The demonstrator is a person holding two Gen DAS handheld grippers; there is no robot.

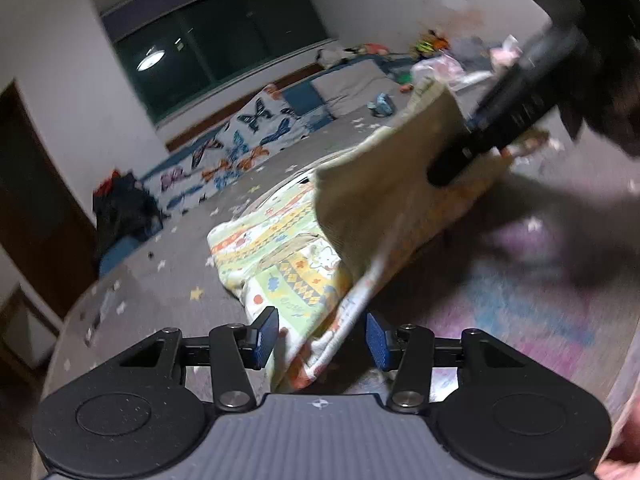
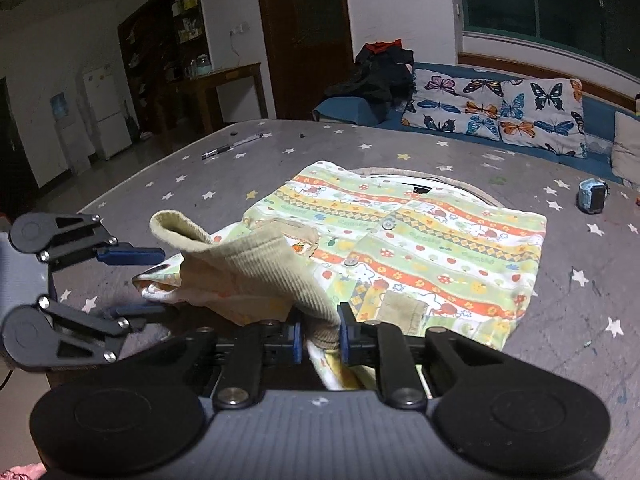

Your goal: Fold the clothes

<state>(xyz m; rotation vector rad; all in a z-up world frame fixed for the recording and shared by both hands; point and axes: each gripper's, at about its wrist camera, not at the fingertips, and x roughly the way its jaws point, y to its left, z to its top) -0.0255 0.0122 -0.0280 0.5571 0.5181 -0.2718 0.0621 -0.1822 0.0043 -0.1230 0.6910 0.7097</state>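
Left wrist view: the left tongs (image 1: 322, 338) are hanging released around a lifted edge of the patterned child's shirt (image 1: 280, 248), gripping nothing, while the right tongs (image 1: 460, 160) are hauling a sleeve upward.

Right wrist view: the right tongs (image 2: 320, 340) are clenching the beige ribbed cuff (image 2: 256, 264); the shirt is lying on the star-print worktop (image 2: 180, 184), so folding is barely beginning, with 1 sleeve in progress.

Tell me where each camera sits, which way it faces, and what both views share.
Left wrist: on the left tongs, open around the shirt edge, facing the window; right tongs cross the top right.
Right wrist: on the right tongs, shut on the shirt's cuff, facing the door; left tongs show at left.
Shared: shirt, butterfly cushions, window.
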